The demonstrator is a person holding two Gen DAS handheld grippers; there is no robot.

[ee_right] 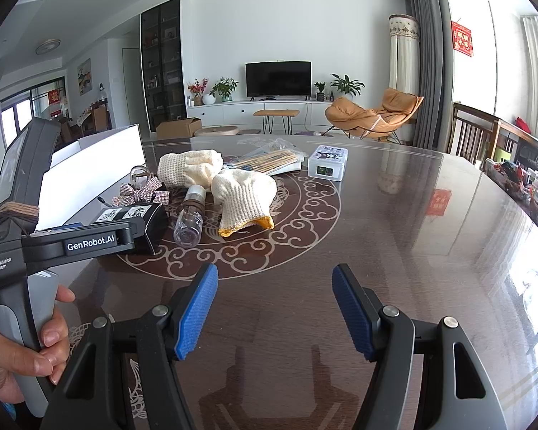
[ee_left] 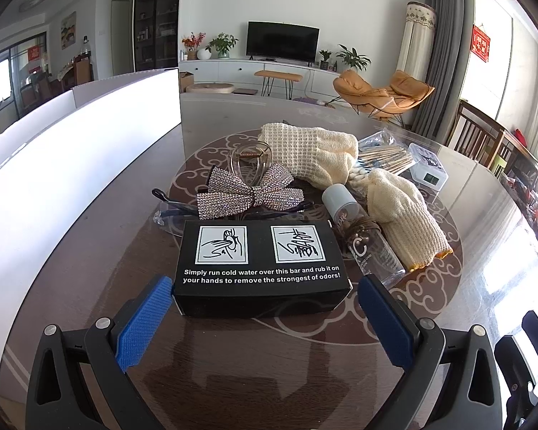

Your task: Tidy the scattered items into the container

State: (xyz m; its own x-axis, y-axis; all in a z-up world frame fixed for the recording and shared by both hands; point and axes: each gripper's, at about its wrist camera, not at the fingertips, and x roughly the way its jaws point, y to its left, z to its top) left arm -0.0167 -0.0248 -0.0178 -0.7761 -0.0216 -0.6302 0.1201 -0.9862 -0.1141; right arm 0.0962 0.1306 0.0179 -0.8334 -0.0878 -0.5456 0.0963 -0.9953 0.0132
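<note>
A black box [ee_left: 260, 265] with white hand drawings and text lies on the dark table, its near end between the blue fingertips of my open left gripper [ee_left: 263, 295]; I cannot tell whether the pads touch it. Behind it lie a rhinestone bow [ee_left: 245, 195], clear glasses [ee_left: 168, 211], a clear hair claw [ee_left: 249, 161], two cream knit gloves [ee_left: 405, 218], a clear bottle [ee_left: 362, 236], a bag of sticks [ee_left: 385, 159] and a small white case [ee_left: 428, 170]. The white container [ee_left: 71, 165] stands at the left. My right gripper [ee_right: 274, 308] hovers open over bare table, nearer than the pile [ee_right: 245, 193].
A hand [ee_right: 21, 351] holds the left gripper's handle at the left of the right wrist view. Wooden chairs [ee_left: 484, 139] stand past the table's right edge. Beyond the table are a TV unit and an orange lounge chair [ee_left: 380, 95].
</note>
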